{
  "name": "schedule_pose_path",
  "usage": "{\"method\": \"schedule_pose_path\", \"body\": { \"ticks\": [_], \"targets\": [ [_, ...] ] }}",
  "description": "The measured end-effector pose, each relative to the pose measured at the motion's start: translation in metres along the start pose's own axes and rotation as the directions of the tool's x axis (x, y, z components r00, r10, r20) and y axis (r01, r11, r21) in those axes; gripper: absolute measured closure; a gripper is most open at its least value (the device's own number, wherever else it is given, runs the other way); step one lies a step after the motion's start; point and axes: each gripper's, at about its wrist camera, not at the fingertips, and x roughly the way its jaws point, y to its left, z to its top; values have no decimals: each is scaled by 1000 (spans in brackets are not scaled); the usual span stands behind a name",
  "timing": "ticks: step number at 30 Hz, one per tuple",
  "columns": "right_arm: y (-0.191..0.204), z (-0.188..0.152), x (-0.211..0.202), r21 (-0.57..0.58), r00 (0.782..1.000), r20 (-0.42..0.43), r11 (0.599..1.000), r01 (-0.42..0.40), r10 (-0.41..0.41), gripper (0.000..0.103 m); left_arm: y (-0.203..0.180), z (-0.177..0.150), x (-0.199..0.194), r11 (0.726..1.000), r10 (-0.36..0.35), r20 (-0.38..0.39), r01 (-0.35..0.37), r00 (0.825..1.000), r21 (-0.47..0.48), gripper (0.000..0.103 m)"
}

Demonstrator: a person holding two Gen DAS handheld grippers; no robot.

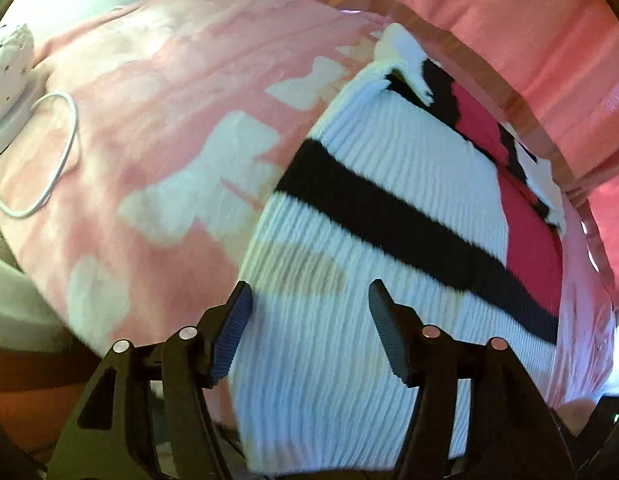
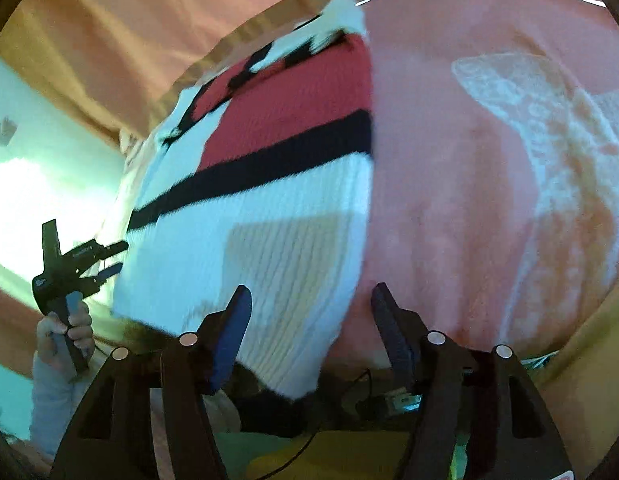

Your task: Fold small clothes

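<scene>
Our left gripper (image 1: 309,308) hangs with jaws apart, nothing between them, over the white sweater (image 1: 349,240) lying flat on the pink blanket (image 1: 149,140). Right gripper (image 2: 309,312) gapes empty too, sweater (image 2: 249,220) at eleven o'clock.

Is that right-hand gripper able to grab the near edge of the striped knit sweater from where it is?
Probably yes. The right gripper is open with nothing between its fingers, and the sweater lies flat on the pink blanket just ahead, its near edge uncovered.
</scene>
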Motion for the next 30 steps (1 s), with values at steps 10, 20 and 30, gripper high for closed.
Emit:
{"method": "schedule_pose_path", "body": {
  "ticks": [10, 20, 30],
  "targets": [
    [13, 1, 8, -67, 998, 52, 997, -22, 26, 39, 18, -17, -11, 994, 17, 29, -14, 999, -104, 30],
    [18, 8, 21, -84, 996, 46, 994, -68, 72, 94, -1, -29, -7, 999, -42, -13, 42, 999, 16, 48],
    [7, 31, -72, -72, 963, 260, 996, -53, 70, 97, -39, -50, -55, 980, -187, 16, 186, 982, 71, 92]
  ]
}}
